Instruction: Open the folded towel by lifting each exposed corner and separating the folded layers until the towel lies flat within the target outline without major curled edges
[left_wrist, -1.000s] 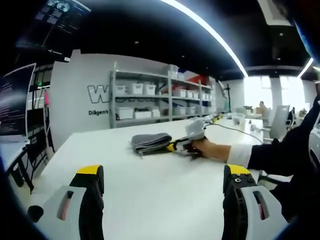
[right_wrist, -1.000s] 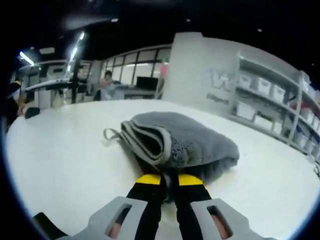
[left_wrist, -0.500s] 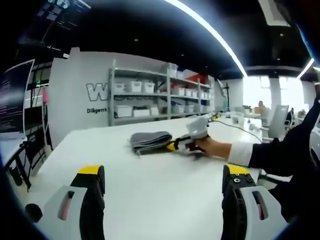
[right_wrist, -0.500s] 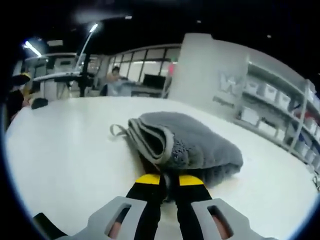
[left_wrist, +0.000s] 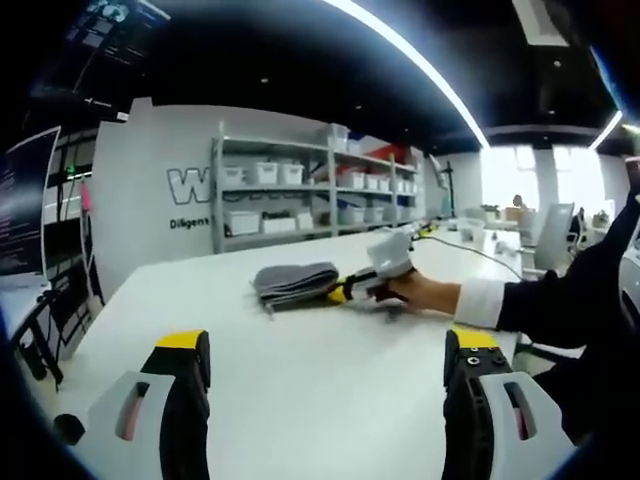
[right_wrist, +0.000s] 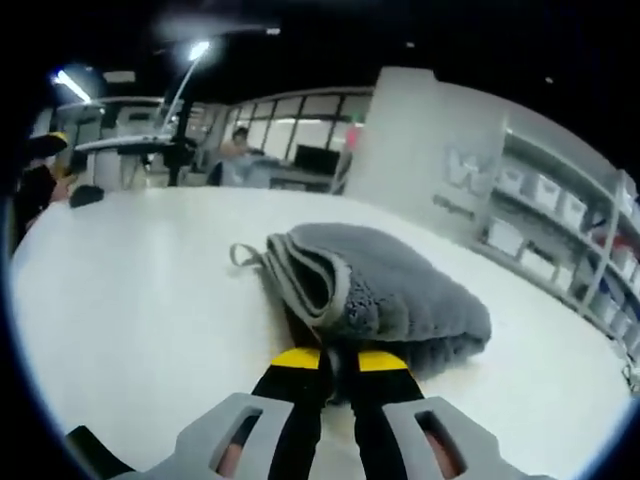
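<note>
A grey towel (right_wrist: 390, 285), folded into several layers with a small loop at one corner, lies on the white table (right_wrist: 130, 320). My right gripper (right_wrist: 340, 360) is at its near edge, jaws pressed together on the lower layers, with the upper fold bulging over the yellow tips. In the left gripper view the same towel (left_wrist: 293, 281) sits mid-table, and a hand (left_wrist: 425, 293) holds the right gripper (left_wrist: 345, 294) against its right end. My left gripper (left_wrist: 328, 345) hovers well short of the towel with its jaws wide apart and nothing between them.
Shelving (left_wrist: 300, 195) with white bins stands along the far wall behind the table. A dark sleeve (left_wrist: 560, 290) reaches in from the right. Desks, screens and a seated person (right_wrist: 235, 150) are beyond the table's far edge. A cable (left_wrist: 480, 255) trails across the table's right side.
Both views have drifted slightly. The right gripper stays shut at the towel's near edge, and the left gripper stays open and back from it.
</note>
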